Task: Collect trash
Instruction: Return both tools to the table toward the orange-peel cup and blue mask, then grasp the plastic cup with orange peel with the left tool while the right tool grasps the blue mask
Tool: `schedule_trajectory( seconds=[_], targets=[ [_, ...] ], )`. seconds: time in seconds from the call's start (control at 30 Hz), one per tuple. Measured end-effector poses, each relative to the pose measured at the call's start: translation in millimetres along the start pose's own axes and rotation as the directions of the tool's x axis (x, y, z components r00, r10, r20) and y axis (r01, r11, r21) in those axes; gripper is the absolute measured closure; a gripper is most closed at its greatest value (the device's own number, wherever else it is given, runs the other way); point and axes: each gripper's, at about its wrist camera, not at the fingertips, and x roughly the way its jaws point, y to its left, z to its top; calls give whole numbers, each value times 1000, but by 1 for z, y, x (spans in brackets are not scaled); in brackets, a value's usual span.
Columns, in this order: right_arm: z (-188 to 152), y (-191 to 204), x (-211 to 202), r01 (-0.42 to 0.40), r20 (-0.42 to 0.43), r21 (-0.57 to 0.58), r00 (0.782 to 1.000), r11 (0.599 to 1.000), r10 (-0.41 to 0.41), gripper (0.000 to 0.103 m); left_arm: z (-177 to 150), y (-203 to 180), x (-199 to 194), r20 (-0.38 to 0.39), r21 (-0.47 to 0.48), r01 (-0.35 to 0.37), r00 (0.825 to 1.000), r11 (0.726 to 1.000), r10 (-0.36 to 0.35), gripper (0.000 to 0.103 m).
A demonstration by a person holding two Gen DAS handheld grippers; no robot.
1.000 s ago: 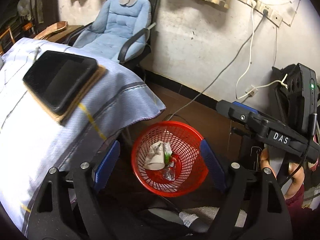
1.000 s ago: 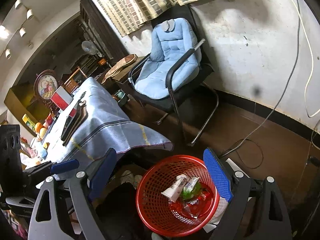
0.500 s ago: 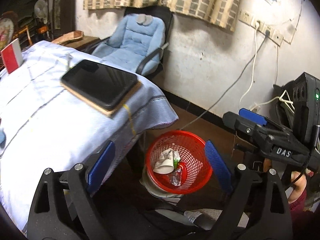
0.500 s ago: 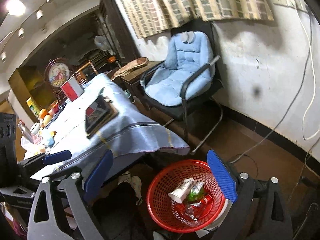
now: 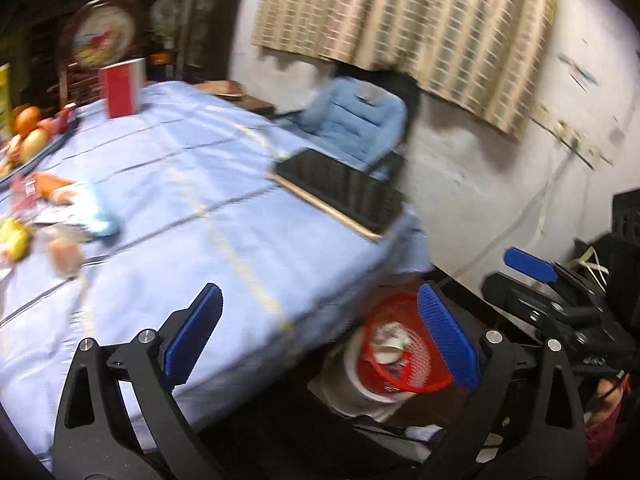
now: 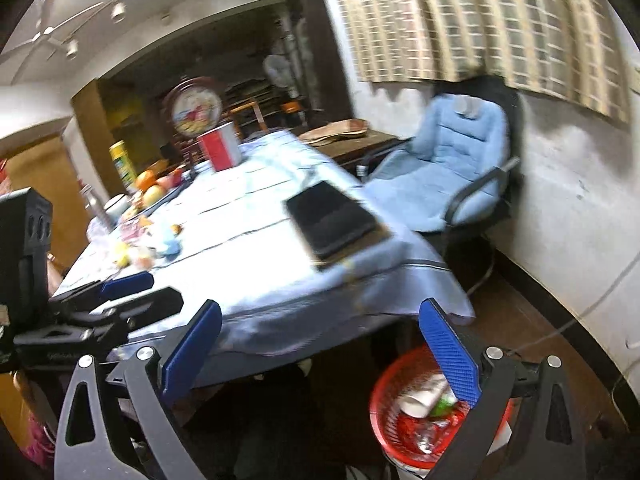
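Since a second ago, both our views have swung up off the red basket [image 5: 404, 360] and onto the table [image 5: 224, 240]. The basket, which sat between our fingers, now lies low at 5 o'clock in both views, on the floor by the table's corner. Its trash, a crumpled white cup [image 6: 420, 400] and some wrappers, is inside it as before.

Our left gripper [image 5: 320, 336] has just been spreading its jaws and now stands released, with nothing between the blue pads [image 5: 192, 336]. Our right gripper [image 6: 320, 352] has likewise just been widening and is released, empty too. In the left view the right gripper shows at 3 o'clock.

The table wears a light blue cloth with thin dark and yellow stripes. A black tablet [image 5: 340, 192] rests on a board near the corner, at about 1 o'clock in the left view. More litter [image 5: 60, 216] lies loose on the cloth at 9 o'clock, blurred; beyond it sit fruit [image 5: 30, 128] and a red and white box [image 5: 120, 92].

Behind, a blue padded chair [image 6: 452, 172] stands against the white wall, under a checked curtain [image 6: 480, 20]. A round clock [image 6: 192, 108] sits at the table's far end, before dark shelves.
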Motion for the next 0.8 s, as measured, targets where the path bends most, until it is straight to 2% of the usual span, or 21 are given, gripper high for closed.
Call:
schedule_trajectory(
  seconds=[0.17,0.33,0.5,0.8],
  targets=[
    [13,44,30,-61,-52,-56,997,997,59,6,4,64,-15,25,-106,-127,991,986,130,8],
    [31,83,66,-132,-101,-96,987,987,122,6,11,141,-24,7,-267,-215,974,939,225,8],
    [49,111,96,-183,-132,-118,977,976,167,6,15,195,-17,-53,-361,-248,968,899,246,8],
    [71,115,135,-206,-164,-74,968,976,192,6,21,222,18,-162,-348,-267,961,899,223,8]
  ],
)
